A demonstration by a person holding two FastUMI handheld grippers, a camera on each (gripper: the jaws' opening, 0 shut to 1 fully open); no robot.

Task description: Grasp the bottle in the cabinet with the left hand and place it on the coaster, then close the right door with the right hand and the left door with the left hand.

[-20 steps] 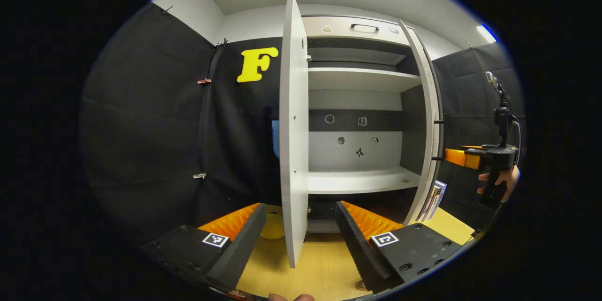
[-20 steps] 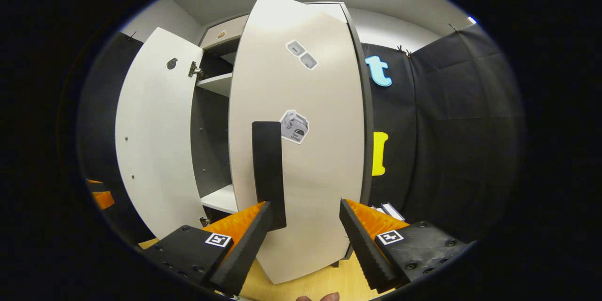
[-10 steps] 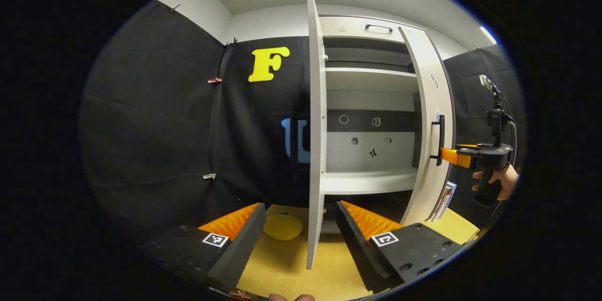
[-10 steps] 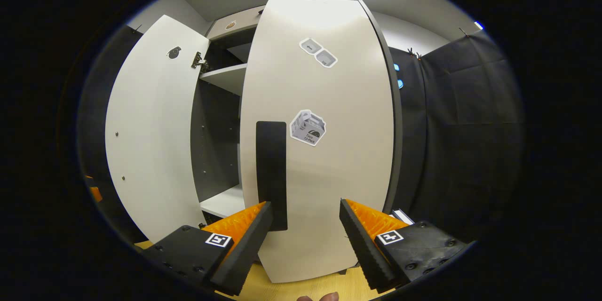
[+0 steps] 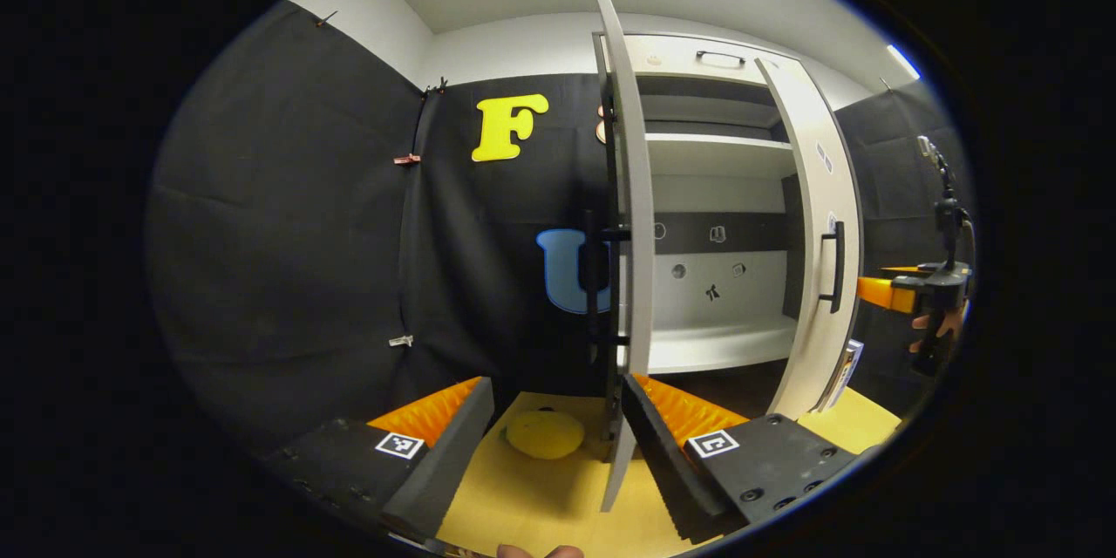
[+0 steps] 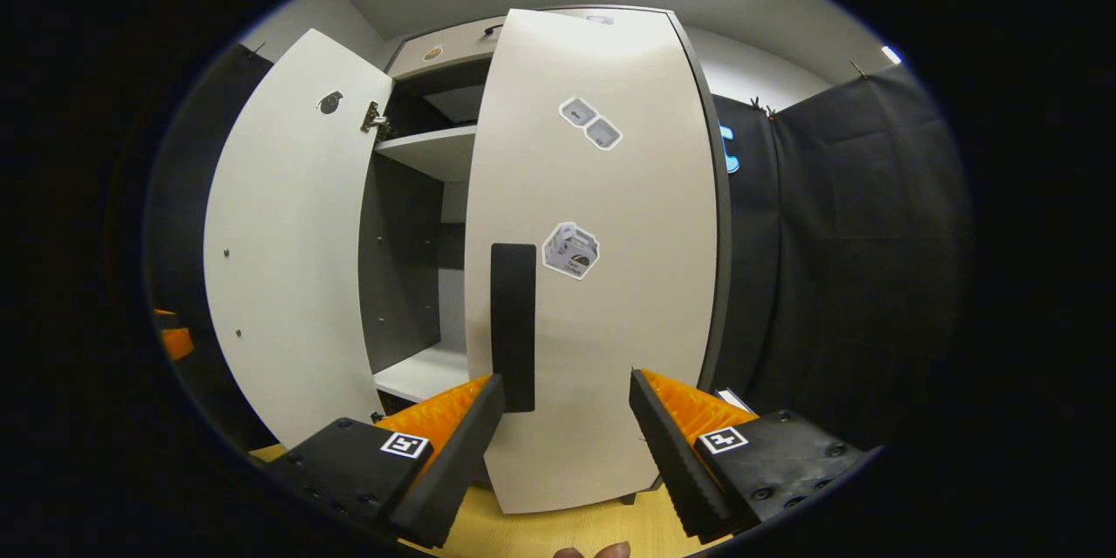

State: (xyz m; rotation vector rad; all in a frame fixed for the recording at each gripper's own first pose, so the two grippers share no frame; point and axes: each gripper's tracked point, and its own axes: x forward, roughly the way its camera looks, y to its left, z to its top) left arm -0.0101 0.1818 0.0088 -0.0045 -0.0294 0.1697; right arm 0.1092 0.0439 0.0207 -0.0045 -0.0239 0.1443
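Since a second ago the right door [image 6: 602,279] has swung further toward the cabinet [image 5: 724,192], and our left gripper view now looks at the left door [image 5: 629,218] nearly edge-on.

Right gripper [image 6: 565,445]: jaws open, holding nothing, set right before the right door's face, its left finger [image 6: 453,453] just under the dark handle [image 6: 513,327]; contact we cannot tell.

Left gripper [image 5: 558,445]: jaws open, empty, with the left door's lower edge between the fingers.

We cannot make out the bottle; a yellow round thing, likely the coaster [image 5: 545,433], lies on the wooden table [image 5: 540,506] left of the left door.

In the left gripper view the right gripper sits far right, held by a hand [image 5: 937,327].
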